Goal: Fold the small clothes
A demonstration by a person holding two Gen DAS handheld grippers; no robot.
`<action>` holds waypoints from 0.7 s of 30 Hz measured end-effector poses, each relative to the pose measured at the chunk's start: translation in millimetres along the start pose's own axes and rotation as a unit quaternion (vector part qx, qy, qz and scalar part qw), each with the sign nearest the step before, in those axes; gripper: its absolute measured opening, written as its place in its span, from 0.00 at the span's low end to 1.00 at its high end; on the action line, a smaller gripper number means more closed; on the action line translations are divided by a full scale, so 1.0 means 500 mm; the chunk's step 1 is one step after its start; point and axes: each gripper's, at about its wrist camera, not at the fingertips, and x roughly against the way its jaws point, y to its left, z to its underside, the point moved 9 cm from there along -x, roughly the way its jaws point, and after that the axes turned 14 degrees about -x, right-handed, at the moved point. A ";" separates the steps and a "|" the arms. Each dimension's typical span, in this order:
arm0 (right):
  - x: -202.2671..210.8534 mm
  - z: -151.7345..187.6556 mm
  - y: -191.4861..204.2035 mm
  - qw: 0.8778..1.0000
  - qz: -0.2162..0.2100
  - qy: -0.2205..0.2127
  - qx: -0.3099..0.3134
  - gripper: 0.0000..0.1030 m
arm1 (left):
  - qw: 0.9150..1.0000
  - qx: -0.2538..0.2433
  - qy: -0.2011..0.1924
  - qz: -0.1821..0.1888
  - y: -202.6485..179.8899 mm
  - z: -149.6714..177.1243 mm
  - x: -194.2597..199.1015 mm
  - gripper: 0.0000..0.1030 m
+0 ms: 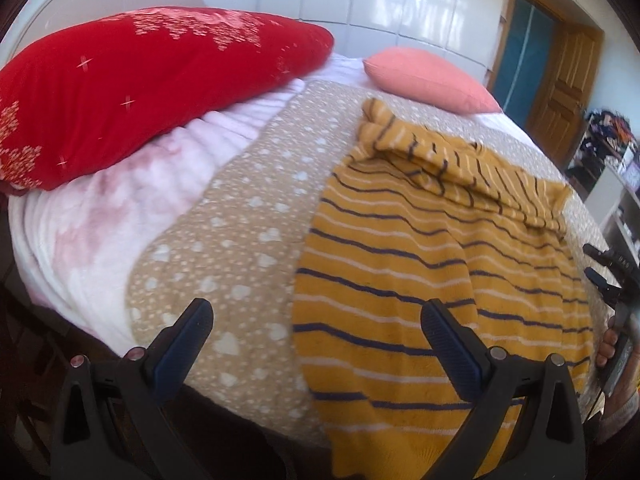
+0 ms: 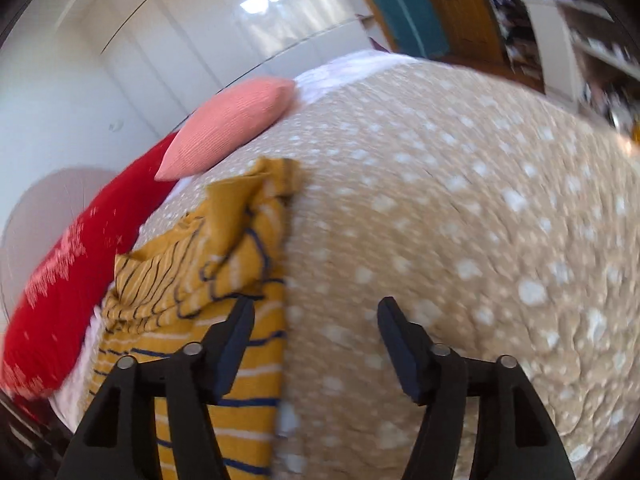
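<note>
A mustard-yellow garment [image 1: 420,264] with navy and white stripes lies flat on the tan spotted bedspread [image 1: 224,220]. Its far part is folded back over the body. My left gripper [image 1: 316,316] hangs open above the garment's left edge with nothing between its fingers. In the right wrist view the same garment [image 2: 208,320] lies at the lower left, its folded part bunched at the top. My right gripper [image 2: 316,320] stands open over the garment's right edge and the bedspread [image 2: 460,220], empty. The right gripper [image 1: 600,272] also shows at the right edge of the left wrist view, held by a hand.
A big red pillow [image 1: 132,88] lies on a pink-white blanket [image 1: 120,216] at the left. A salmon cushion [image 1: 428,80] sits at the bed's far end. White wardrobe doors, a wooden door [image 1: 560,92] and cluttered shelves [image 1: 612,152] stand beyond the bed.
</note>
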 end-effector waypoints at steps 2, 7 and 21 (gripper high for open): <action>0.000 -0.010 -0.007 1.000 -0.015 -0.002 -0.022 0.67 | 1.000 -0.005 0.005 0.004 -0.015 -0.001 -0.014 1.00; -0.011 0.000 0.001 1.000 0.011 -0.005 0.004 0.70 | 0.998 -0.004 0.053 0.018 -0.047 0.030 -0.074 1.00; -0.022 0.012 0.015 1.000 0.006 -0.005 0.022 0.78 | 0.998 -0.011 0.060 0.009 -0.059 0.061 -0.092 1.00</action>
